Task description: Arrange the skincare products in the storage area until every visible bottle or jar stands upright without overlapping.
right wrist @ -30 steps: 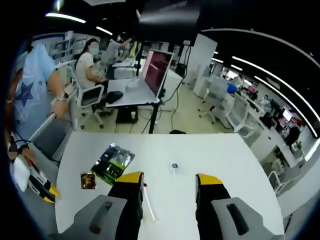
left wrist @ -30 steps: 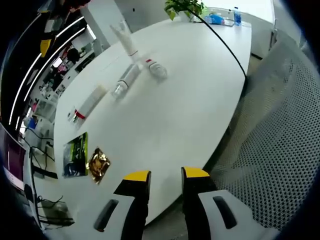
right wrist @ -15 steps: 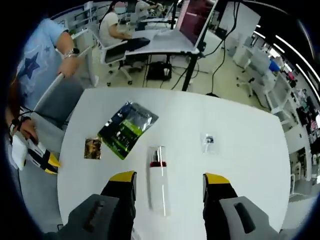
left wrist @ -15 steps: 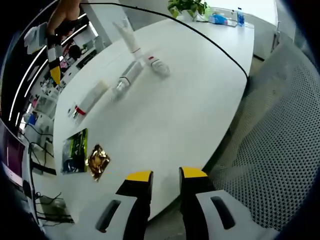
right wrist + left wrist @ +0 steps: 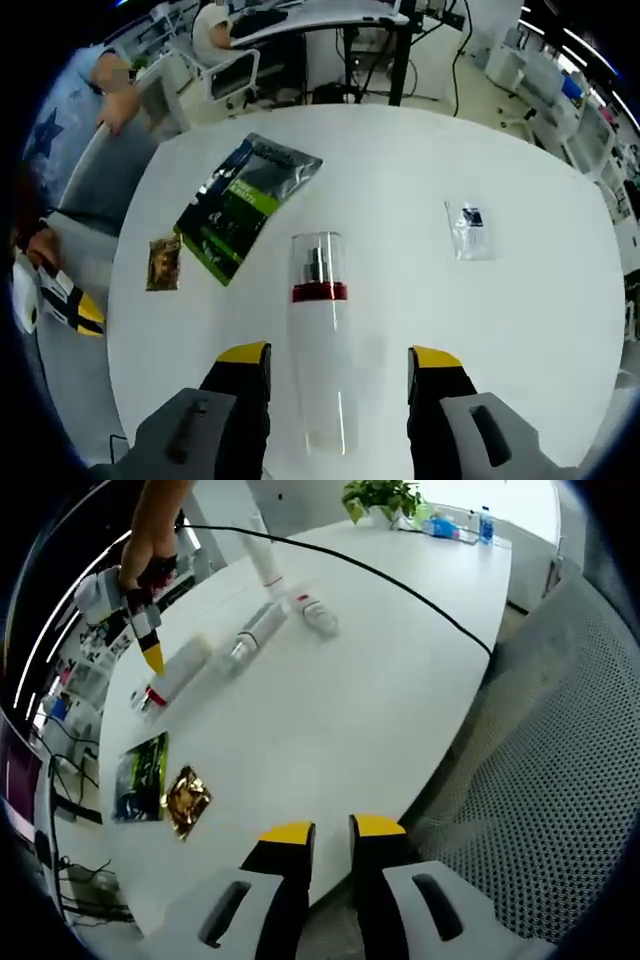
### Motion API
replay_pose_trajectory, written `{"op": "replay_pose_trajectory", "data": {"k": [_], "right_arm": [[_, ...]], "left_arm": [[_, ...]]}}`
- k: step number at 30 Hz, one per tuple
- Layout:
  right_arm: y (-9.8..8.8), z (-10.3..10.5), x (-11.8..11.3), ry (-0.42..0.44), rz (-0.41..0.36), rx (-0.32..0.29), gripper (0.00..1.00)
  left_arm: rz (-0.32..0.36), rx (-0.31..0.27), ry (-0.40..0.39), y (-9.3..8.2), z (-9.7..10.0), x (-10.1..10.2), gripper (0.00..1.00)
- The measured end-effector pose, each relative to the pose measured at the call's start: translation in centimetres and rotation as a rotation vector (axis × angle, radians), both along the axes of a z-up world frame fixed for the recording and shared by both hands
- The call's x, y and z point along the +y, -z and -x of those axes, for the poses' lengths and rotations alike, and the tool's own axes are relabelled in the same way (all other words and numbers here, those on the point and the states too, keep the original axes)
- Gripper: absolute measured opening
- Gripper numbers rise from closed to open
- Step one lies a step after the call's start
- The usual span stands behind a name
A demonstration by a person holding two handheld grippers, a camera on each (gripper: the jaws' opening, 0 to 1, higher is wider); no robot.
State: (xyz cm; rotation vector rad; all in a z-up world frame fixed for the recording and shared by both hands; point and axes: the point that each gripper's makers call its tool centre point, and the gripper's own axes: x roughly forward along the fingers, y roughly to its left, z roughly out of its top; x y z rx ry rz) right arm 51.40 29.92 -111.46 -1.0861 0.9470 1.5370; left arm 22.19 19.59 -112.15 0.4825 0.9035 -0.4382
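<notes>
Several skincare bottles lie on their sides on the white table [image 5: 380, 680]: a white tube [image 5: 264, 562], a red-banded bottle [image 5: 316, 616], a clear-capped bottle [image 5: 250, 640] and a white bottle [image 5: 178, 675]. In the right gripper view that white bottle [image 5: 320, 340], with a red band and clear cap, lies between my open jaws, cap pointing away. My right gripper [image 5: 340, 355] straddles its body and also appears as the right gripper [image 5: 148, 650], held by a hand. My left gripper [image 5: 332, 830] hangs at the table's near edge, jaws close together with a narrow gap, holding nothing.
A green packet [image 5: 245, 205], a gold sachet [image 5: 163, 262] and a small clear bag [image 5: 468, 225] lie beyond the bottle. A black cable [image 5: 400, 585] crosses the table. A mesh chair [image 5: 560, 780] stands beside the table. A plant [image 5: 380, 495] sits at the far end.
My right gripper has come down over the white bottle, which now lies between its jaws. The left gripper's jaws have narrowed.
</notes>
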Motion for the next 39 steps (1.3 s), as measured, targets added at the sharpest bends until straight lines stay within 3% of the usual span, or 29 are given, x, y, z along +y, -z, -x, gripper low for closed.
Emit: {"op": "replay_pose_trajectory", "data": {"k": [14,16,17,21,28,37,39], "right_arm": [[2.8,1.0,0.6,-0.089,0.071,-0.001,0.49],[3.2,1.0,0.5,-0.101,0.083,-0.008,0.47],[3.0,0.4,0.7,-0.129,0.086,-0.049,0.44],[2.9,0.4,0.8,-0.096,0.085,-0.031,0.41],[2.9,0.2,0.9,-0.078,0.063,-0.062,0.38],[3.0,0.3,1.0,-0.008,-0.01,-0.045,0.38],[3.0,0.3,1.0,-0.012,-0.021,-0.045,0.34]], "left_arm": [[0.013,0.004,-0.016,0.2,0.1,0.4,0.11],[0.013,0.005,-0.017,0.2,0.1,0.3,0.1],[0.013,0.005,-0.017,0.2,0.1,0.4,0.1],[0.015,0.006,-0.017,0.2,0.2,0.4,0.1],[0.013,0.008,-0.016,0.3,0.2,0.5,0.09],[0.013,0.015,-0.013,0.4,0.3,0.5,0.08],[0.012,0.016,-0.012,0.5,0.3,0.5,0.08]]}}
